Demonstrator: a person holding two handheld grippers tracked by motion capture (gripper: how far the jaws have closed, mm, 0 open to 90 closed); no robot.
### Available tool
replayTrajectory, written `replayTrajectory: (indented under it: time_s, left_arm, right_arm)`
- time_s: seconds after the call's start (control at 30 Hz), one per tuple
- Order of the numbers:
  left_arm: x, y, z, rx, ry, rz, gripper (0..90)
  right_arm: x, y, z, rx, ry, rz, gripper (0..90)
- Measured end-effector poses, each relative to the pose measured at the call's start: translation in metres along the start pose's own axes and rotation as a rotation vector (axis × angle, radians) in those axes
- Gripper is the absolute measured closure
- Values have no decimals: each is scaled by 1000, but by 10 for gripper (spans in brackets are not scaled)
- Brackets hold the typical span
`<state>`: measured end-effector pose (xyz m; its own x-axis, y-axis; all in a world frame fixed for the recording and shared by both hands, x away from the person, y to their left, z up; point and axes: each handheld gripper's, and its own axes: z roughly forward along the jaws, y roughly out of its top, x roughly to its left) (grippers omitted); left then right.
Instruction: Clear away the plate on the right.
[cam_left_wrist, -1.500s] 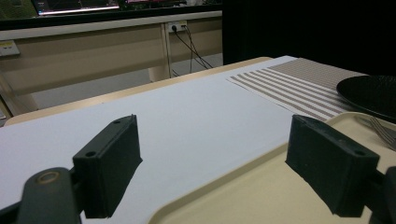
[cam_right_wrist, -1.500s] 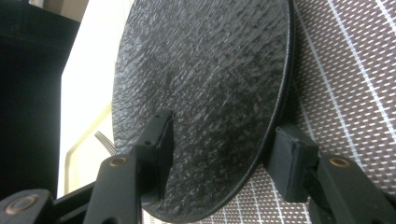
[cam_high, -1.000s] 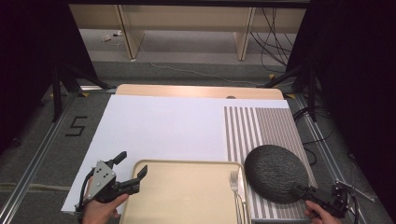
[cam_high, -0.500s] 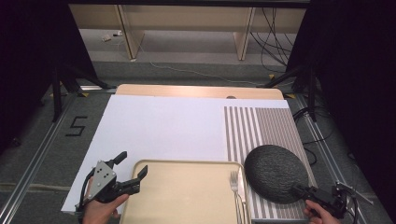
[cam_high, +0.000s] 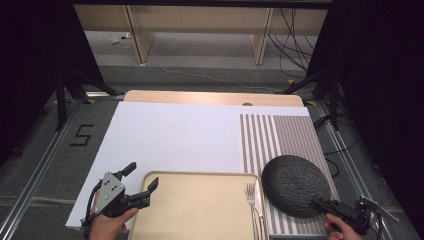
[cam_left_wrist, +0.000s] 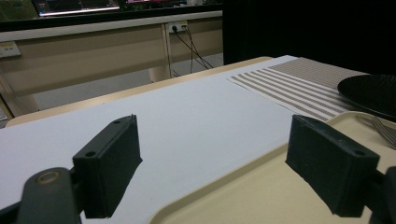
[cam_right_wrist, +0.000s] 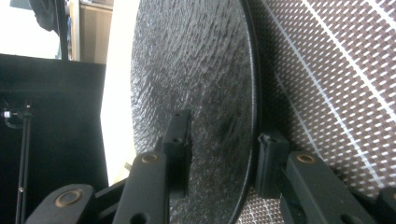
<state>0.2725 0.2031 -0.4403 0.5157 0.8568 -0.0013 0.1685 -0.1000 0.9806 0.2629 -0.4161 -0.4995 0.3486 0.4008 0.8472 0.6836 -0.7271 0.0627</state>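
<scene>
Black plate (cam_high: 295, 185) lay on the striped placemat (cam_high: 280, 135) at the table's right near corner, its left edge just beside the beige tray (cam_high: 200, 205). Largest surface was the white sheet (cam_high: 175, 135), which covered most of the tabletop; the placemat sat along its right side. The tray rested at the near edge, partly on the sheet, with a fork (cam_high: 251, 200) lying along its right rim.

Right gripper (cam_high: 320, 204) reached in at the plate's near rim. In the right gripper view the plate's rim (cam_right_wrist: 250, 116) stood between the two jaws, one jaw over the textured top face and one on the mat side. The jaws had just been closing; a gap remained at each pad, so no clamp was seen.

Left gripper (cam_high: 142, 182) held at the tray's left far corner, jaws wide apart, one over the sheet and one over the tray (cam_left_wrist: 261, 196), nothing between them.
</scene>
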Motion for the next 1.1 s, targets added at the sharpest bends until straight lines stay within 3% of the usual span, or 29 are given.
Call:
replayTrajectory:
  time_s: [0.1, 0.3, 0.63, 0.73, 0.87, 0.97, 1.1]
  left_arm:
    - [0, 0, 0, 0, 0, 0, 171]
    - [0, 0, 0, 2, -1, 0, 171]
    - [0, 0, 0, 3, -3, 3, 171]
    - [-1, -1, 1, 0, -5, 1, 171]
    - [0, -1, 1, 0, -5, -2, 171]
    - [0, 0, 0, 4, -1, 2, 171]
    - [0, 0, 0, 3, -1, 2, 172]
  right_arm:
    - [-3, -1, 1, -17, 27, 0, 660]
    - [-5, -2, 3, -36, 22, -8, 699]
    - [-8, -2, 3, -42, 9, 20, 787]
    - [-7, -2, 1, -39, 25, 47, 809]
    - [-9, -2, -1, -32, 34, 23, 835]
    - [-9, -2, -1, -51, 78, 26, 857]
    - [-7, -3, -2, -63, 80, -8, 862]
